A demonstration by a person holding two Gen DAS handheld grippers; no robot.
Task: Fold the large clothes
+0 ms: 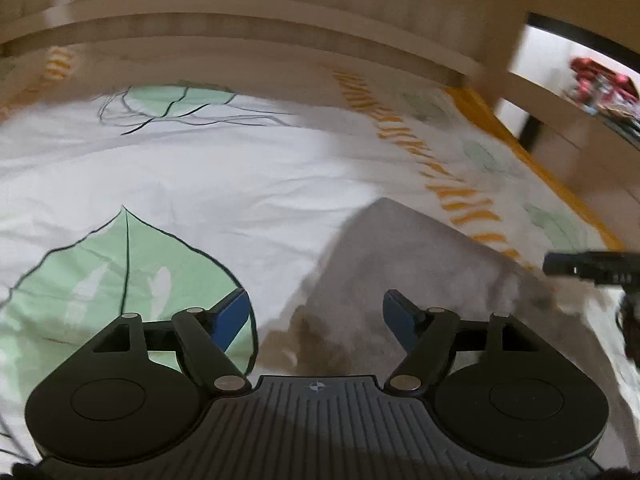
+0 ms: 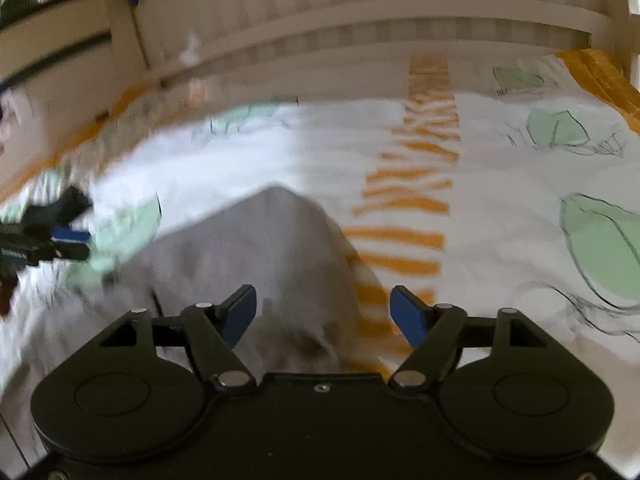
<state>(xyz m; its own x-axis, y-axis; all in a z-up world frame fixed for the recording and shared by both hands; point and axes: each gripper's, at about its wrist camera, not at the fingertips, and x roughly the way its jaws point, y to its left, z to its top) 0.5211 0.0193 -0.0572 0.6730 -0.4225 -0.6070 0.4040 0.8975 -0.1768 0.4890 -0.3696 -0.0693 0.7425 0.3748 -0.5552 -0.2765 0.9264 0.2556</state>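
The grey garment [image 1: 404, 264] lies spread on the bed [image 1: 200, 168], ready for folding; left claw [image 1: 316, 316] and right claw [image 2: 324, 312] hover over it, both agape, gripping nothing

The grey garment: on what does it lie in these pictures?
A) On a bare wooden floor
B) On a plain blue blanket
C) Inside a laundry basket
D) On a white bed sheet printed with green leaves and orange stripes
D: the grey garment rests on a white bed sheet printed with green leaves and orange stripes; both the left tool and the right tool are open above it.
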